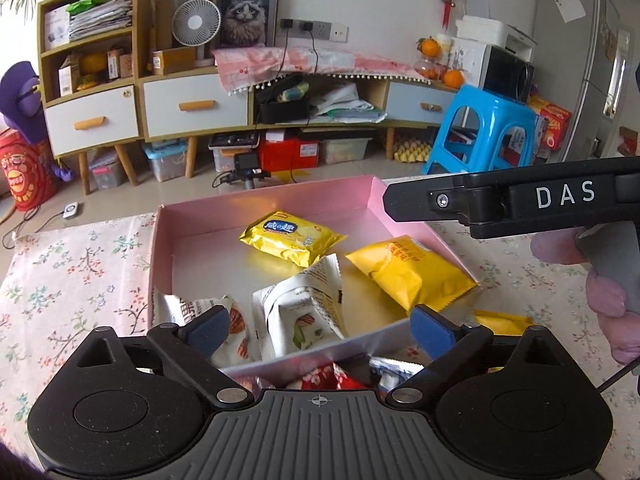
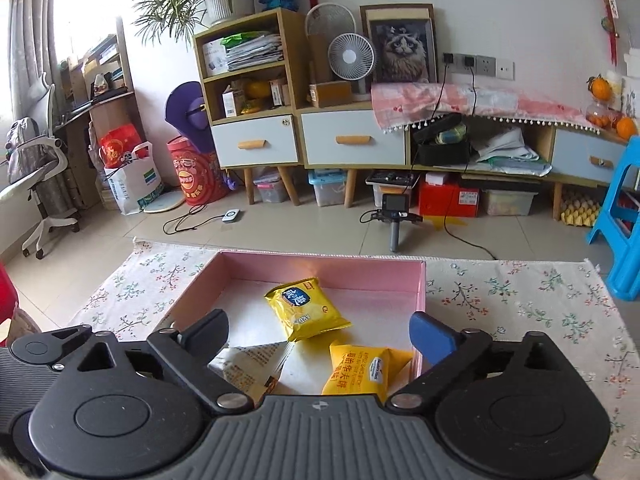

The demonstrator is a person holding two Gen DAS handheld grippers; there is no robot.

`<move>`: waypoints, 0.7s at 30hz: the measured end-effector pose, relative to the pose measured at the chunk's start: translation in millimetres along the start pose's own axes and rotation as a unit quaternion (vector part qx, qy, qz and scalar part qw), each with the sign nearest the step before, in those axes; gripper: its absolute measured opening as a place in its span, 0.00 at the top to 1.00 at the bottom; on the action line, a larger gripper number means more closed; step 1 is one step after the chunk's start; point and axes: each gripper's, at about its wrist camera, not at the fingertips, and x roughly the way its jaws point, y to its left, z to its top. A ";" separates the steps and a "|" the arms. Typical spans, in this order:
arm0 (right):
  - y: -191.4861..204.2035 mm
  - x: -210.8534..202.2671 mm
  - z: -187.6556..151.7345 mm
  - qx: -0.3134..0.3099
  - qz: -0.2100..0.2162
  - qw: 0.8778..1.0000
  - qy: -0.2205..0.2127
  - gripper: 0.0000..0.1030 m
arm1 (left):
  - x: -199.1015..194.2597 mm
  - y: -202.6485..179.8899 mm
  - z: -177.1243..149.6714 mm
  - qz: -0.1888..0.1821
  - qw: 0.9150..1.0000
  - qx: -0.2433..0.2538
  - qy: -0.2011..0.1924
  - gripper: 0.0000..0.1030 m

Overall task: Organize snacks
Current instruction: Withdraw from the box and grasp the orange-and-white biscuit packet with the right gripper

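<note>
Left wrist view: the left claw (image 1: 318, 330) stands wide apart and empty above the pink box (image 1: 264, 206) on the desk, where yellow snack packs (image 1: 290, 236) and white ones (image 1: 300, 308) lie. The right claw (image 2: 320, 336) also gapes empty.

Black plastic left gripper (image 1: 318, 330) with blue rubber pads (image 1: 430, 330); beside it, black right gripper (image 2: 320, 336) body lettered "DAS", silver screw.
</note>
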 end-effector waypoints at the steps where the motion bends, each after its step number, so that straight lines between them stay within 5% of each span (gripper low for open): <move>1: 1.0 -2.8 0.2 -0.002 -0.001 1.000 0.000 0.12 | -4.1 -1.0 -0.6 0.001 1.000 0.003 -0.001 0.04; 21: 35.5 -55.6 -32.4 -0.036 -0.032 0.999 0.003 0.08 | -61.5 -2.1 -49.0 0.041 0.999 0.009 0.015 0.02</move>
